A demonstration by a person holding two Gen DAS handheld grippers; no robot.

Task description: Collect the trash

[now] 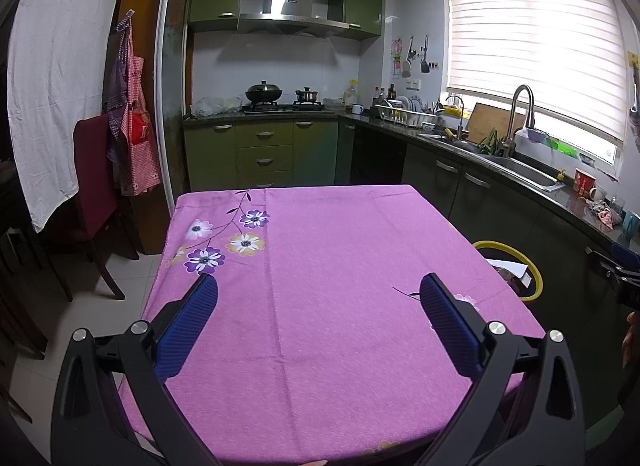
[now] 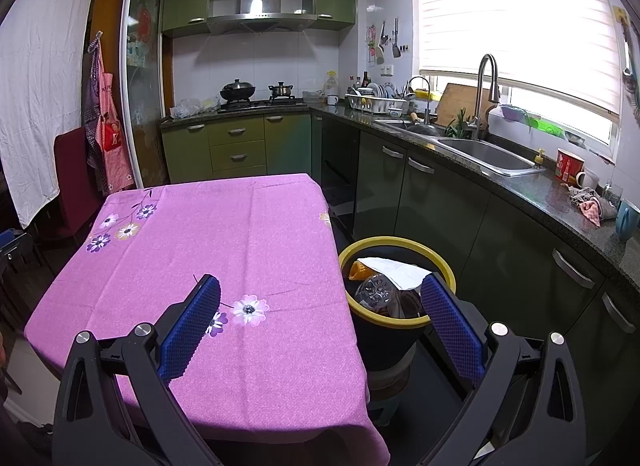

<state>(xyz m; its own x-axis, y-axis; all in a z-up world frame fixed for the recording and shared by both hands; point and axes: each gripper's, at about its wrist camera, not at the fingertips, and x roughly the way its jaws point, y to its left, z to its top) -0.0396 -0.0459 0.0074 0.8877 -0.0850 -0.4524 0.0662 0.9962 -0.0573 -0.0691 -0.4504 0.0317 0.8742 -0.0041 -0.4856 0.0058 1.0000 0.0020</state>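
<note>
bin [image 1: 534, 272]: in the left wrist view, only its far rim arc is seen, right of the right jaw; the rest is hidden by the table [image 1: 320, 306].
bin contents [image 2: 386, 286]: partly covered by the right jaw; items under the paper [image 2: 394, 270] cannot be identified.
table near edge: cut off below both jaws.
counter items [image 2: 588, 201]: too small to be told, far right of the jaws.

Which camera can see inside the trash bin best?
The right wrist view. It looks down into the yellow-rimmed trash bin, showing white paper, a clear plastic bottle and an orange piece inside. The left wrist view shows only part of its rim past the table's edge.
</note>
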